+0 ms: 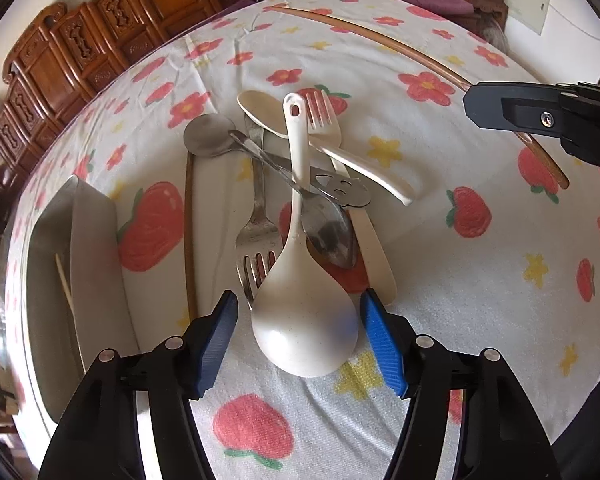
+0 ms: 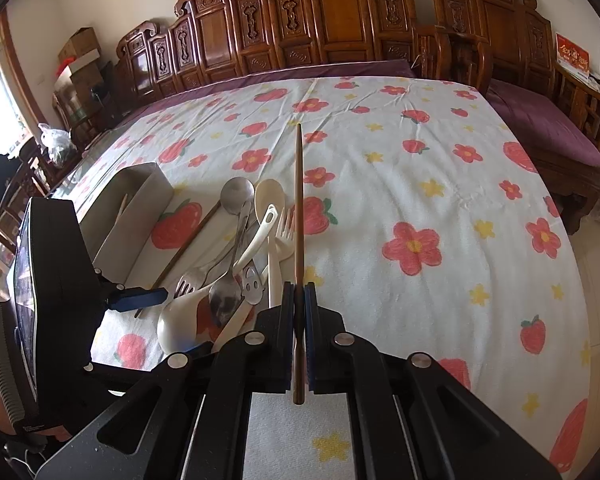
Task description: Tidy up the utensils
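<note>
A pile of utensils lies on the flowered cloth: a white rice paddle, a steel fork, a steel spoon, a steel ladle, a cream spoon and a plastic fork. My left gripper is open, its blue pads on either side of the paddle's bowl. My right gripper is shut on a brown chopstick that points forward over the cloth; this gripper also shows in the left wrist view. A second brown chopstick lies left of the pile.
A grey organizer box with a pale chopstick inside stands left of the pile; it also shows in the right wrist view. Carved wooden furniture lines the far edge. A purple cushion is at the right.
</note>
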A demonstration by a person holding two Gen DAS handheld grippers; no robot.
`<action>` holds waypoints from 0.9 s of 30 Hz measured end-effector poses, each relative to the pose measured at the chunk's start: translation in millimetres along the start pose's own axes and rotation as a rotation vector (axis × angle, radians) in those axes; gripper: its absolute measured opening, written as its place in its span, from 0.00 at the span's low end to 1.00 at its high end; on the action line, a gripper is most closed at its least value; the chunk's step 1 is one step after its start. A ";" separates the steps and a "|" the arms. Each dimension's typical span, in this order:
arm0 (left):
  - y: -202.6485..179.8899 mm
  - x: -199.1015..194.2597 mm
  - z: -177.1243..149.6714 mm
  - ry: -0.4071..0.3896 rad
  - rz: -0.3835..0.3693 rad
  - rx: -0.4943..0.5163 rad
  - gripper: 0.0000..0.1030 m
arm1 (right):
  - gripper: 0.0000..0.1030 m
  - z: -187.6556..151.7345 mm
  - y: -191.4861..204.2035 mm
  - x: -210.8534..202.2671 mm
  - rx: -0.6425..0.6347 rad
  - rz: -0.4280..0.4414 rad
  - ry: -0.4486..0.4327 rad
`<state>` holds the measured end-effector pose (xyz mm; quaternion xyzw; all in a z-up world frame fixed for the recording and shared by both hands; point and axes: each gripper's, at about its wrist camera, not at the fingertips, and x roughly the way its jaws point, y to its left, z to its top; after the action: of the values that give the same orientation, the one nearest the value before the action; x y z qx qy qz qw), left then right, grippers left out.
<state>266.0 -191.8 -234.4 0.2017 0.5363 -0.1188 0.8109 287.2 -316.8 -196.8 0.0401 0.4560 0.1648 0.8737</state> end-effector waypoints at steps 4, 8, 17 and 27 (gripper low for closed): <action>1.7 -4.6 -0.6 -0.001 0.033 0.004 0.48 | 0.06 0.1 -0.1 0.6 -0.002 -0.001 0.003; 9.4 -12.0 0.6 -0.025 0.039 -0.015 0.47 | 0.06 0.2 -0.3 0.6 -0.001 -0.001 0.001; 39.9 -21.6 9.1 -0.058 0.040 -0.081 0.47 | 0.06 0.1 -0.3 0.8 -0.002 -0.003 0.004; 54.7 -43.3 13.1 -0.135 0.066 -0.096 0.45 | 0.06 -1.9 -0.9 3.7 -0.001 -0.005 0.015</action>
<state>282.0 -150.0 -179.3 0.1715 0.4784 -0.0797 0.8575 287.8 -316.6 -201.0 0.0372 0.4624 0.1633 0.8707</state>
